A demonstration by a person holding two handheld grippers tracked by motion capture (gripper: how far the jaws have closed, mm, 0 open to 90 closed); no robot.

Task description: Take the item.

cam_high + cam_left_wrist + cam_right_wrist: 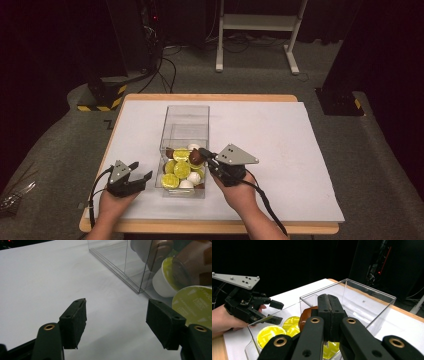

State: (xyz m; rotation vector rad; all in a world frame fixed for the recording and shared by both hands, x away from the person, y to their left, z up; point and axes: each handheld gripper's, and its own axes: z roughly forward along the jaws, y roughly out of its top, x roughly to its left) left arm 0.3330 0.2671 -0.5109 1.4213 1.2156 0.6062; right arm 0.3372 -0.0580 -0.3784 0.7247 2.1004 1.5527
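1. Your table [310,150] is wooden with a white sheet over most of it; the wood shows along the edges. It stands on grey carpet in a dark room.
2. Beyond the far edge you have a white frame [257,30] on the floor, cables, and a black stand with a yellow-and-black striped base [100,97] at the far left.
3. The clear box [185,125] lies lengthwise in the middle. Its far half is bare; the near half holds the coffee pods [181,170], yellow-lidded, white and brown, piled together.
4. Your right gripper [329,312] is over the near end of the box, jaws pressed flat together with nothing between them, tips just beside a brown pod [196,157] on top of the pile.
5. Your left gripper [116,322] rests low over the sheet just left of the box, jaws spread wide and empty. The box wall stands between it and the pods.
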